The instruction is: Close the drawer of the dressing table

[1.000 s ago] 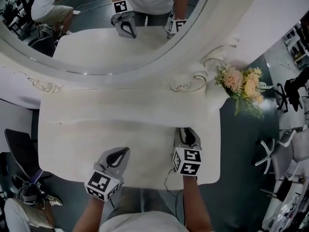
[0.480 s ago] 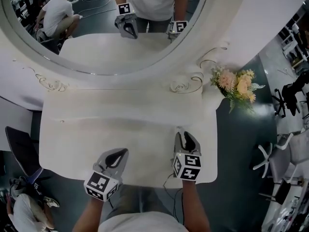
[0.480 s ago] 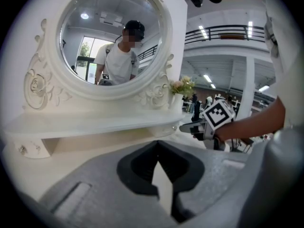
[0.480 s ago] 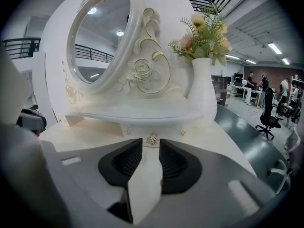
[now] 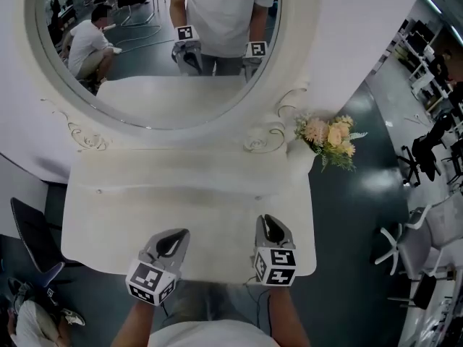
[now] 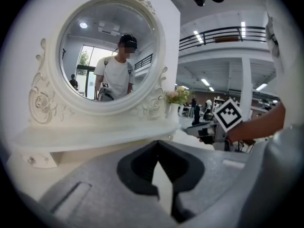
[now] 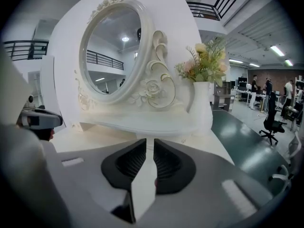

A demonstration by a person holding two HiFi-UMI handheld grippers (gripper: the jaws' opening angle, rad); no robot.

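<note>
The white dressing table (image 5: 145, 194) with its oval mirror (image 5: 155, 42) fills the head view. Its top hides the drawer front from above, and no open drawer shows in any view. My left gripper (image 5: 176, 236) hangs over the table's front edge, left of centre. Its jaws are shut tip to tip on nothing (image 6: 158, 142). My right gripper (image 5: 268, 220) is over the front right part of the top. Its jaws are closing, with a narrow gap still between them and nothing in it (image 7: 146, 141). Both grippers point toward the mirror.
A white vase of peach flowers (image 5: 325, 139) stands at the table's back right corner. Office chairs (image 5: 405, 244) stand on the dark floor at the right, and another chair (image 5: 29, 237) at the left. A crouching person (image 5: 87, 42) shows in the mirror.
Both grippers have drawn back toward the table's front edge and risen. The right gripper's jaws have narrowed. The head view has tilted up to take in more of the mirror.
</note>
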